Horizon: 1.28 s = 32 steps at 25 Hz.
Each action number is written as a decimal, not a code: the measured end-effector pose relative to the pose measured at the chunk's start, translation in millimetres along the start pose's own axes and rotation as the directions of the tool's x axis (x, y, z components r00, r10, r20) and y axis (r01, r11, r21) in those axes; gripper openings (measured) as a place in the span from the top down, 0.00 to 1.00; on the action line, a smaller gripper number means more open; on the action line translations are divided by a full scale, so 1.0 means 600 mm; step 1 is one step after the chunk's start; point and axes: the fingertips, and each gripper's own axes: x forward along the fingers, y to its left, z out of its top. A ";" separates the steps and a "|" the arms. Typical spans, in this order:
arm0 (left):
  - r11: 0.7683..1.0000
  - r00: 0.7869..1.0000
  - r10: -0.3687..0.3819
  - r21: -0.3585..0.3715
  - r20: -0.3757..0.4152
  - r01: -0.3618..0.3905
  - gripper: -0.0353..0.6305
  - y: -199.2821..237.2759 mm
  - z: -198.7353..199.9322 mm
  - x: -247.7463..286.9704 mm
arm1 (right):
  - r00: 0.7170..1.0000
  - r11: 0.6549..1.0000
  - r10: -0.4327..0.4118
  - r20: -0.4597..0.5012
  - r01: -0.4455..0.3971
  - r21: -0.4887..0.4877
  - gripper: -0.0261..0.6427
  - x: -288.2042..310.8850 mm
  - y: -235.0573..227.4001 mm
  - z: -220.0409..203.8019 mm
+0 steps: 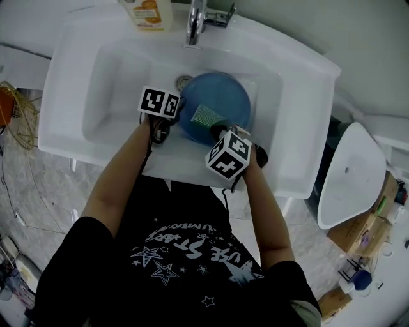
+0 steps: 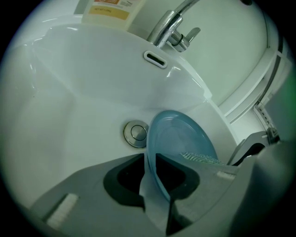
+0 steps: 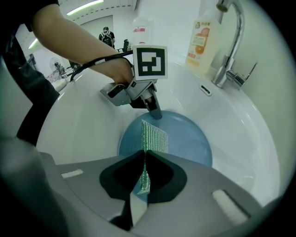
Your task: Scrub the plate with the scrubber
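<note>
A blue plate (image 1: pixel 220 99) lies tilted in the white sink (image 1: pixel 115 83), beside the drain (image 1: pixel 183 81). My left gripper (image 1: pixel 177 115) is shut on the plate's left rim; in the left gripper view the plate (image 2: pixel 178 139) stands edge-on between the jaws of that gripper (image 2: pixel 155 178). My right gripper (image 1: pixel 216 129) is shut on a green mesh scrubber (image 1: pixel 206 115), which lies flat against the plate's inner face. The right gripper view shows the scrubber (image 3: pixel 153 136) reaching out from that gripper (image 3: pixel 144 169) over the plate (image 3: pixel 185 139), up to the left gripper (image 3: pixel 155 111).
A chrome tap (image 1: pixel 197 19) stands at the back of the sink, with an orange-labelled soap bottle (image 1: pixel 148 13) to its left. The drain plug (image 2: pixel 135 133) lies just left of the plate. A white toilet bowl (image 1: pixel 348 175) is to the right of the sink.
</note>
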 end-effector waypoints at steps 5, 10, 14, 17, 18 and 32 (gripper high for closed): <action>1.000 0.998 -0.016 0.023 0.066 0.014 0.75 0.007 0.033 -0.034 | 0.996 0.993 -0.074 0.059 0.068 0.092 0.89 -0.028 -0.011 0.031; 0.997 0.990 -0.055 0.068 0.130 0.046 0.74 0.003 0.065 -0.095 | 0.977 0.966 -0.187 0.101 0.164 0.202 0.89 -0.075 -0.030 0.068; 0.989 0.982 -0.112 0.109 0.152 0.096 0.74 -0.007 0.079 -0.147 | 0.948 0.920 -0.295 0.122 0.247 0.303 0.89 -0.118 -0.041 0.103; 0.979 0.974 -0.161 0.150 0.159 0.137 0.74 -0.016 0.085 -0.186 | 0.920 0.877 -0.370 0.130 0.299 0.375 0.89 -0.149 -0.042 0.128; 0.974 0.971 -0.177 0.167 0.159 0.150 0.74 -0.018 0.086 -0.198 | 0.911 0.863 -0.392 0.129 0.316 0.393 0.89 -0.158 -0.041 0.136; 0.887 0.907 -0.370 0.366 0.201 0.280 0.77 -0.027 0.084 -0.365 | 0.801 0.683 -0.597 0.048 0.477 0.553 0.90 -0.220 0.031 0.227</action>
